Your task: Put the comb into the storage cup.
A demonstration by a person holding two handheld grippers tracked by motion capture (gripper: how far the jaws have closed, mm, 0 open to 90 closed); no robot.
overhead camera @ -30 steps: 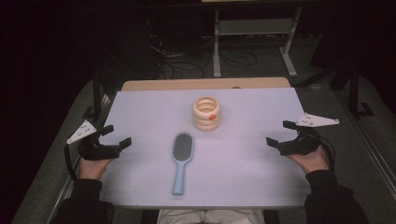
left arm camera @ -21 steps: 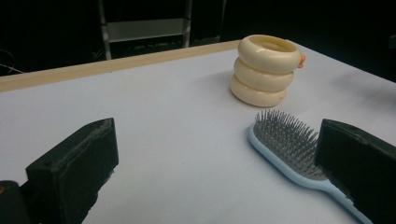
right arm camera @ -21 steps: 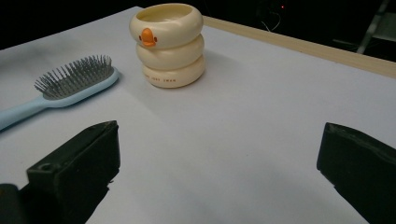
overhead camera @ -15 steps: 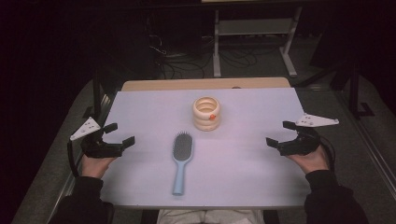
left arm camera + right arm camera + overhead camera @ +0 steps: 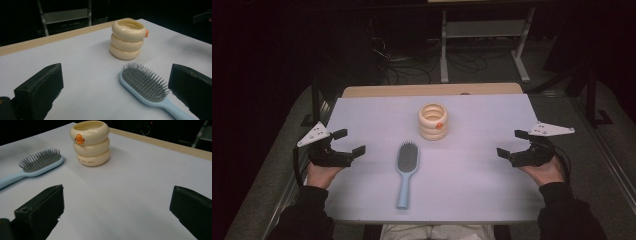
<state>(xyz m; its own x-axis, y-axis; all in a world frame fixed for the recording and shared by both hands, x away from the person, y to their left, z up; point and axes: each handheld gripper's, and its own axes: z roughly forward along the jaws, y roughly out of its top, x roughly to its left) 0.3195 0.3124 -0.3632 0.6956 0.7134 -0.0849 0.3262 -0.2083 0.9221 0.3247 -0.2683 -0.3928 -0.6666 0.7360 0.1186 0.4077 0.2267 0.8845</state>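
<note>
We are holding the left gripper (image 5: 346,142) over the left edge of the table (image 5: 492,120), its jaws spread wide and closed on nothing, and the hand behind it is resting at the near-left side. The right gripper (image 5: 513,143) is sitting at the right edge in the same manner, jaws gaping wide and empty, pointing inward toward the middle. Between them, a light blue hairbrush (image 5: 405,170) is lying flat on the pale surface, bristles facing up, with its grey bristle pad toward the far side and its handle running toward the near edge. We are seeing it just to the right of the left gripper, near but not touching; in the left gripper view the hairbrush (image 5: 147,87) is lying close to the right-hand jaw, apart from it. A cream ringed cup (image 5: 433,121) with a small orange duck bill on its side is standing upright a little beyond the brush head, near the middle of the far half of the table, apart from the brush. In the right gripper view the cup (image 5: 90,142) is showing three stacked rings with the bill on the top ring, and the hairbrush (image 5: 37,163) is lying to its left, well away from the right gripper's jaws.
</note>
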